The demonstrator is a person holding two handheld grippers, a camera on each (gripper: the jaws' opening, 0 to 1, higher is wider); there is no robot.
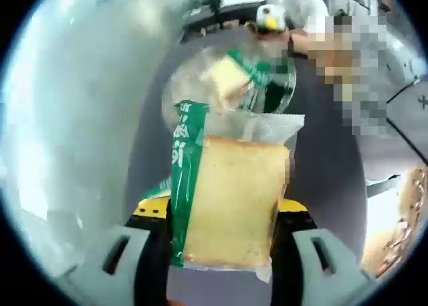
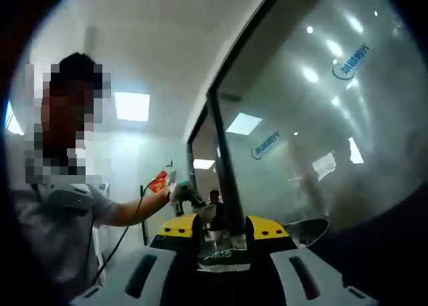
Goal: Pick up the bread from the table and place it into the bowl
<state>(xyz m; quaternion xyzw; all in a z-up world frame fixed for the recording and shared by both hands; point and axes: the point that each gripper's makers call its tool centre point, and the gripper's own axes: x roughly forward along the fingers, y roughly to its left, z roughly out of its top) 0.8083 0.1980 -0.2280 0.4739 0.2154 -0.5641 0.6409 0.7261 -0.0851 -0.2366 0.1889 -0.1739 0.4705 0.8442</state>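
Note:
A slice of bread (image 1: pixel 231 202) in a clear wrapper with a green printed strip stands upright between the jaws of my left gripper (image 1: pixel 222 207), which is shut on it above the grey table (image 1: pixel 328 186). Beyond it on the table stands a clear bowl (image 1: pixel 286 85) with another wrapped bread slice (image 1: pixel 224 79) inside. My right gripper (image 2: pixel 223 227) points up towards a glass wall. A piece of clear, green-printed wrapper (image 2: pixel 224 256) sits between its narrowly set jaws; what is inside it is hidden.
A second person's hand-held yellow gripper (image 1: pixel 271 17) is at the table's far edge. In the right gripper view a person (image 2: pixel 67 212) on the left stretches an arm out. A shiny curved object (image 2: pixel 309 229) lies right of the jaws.

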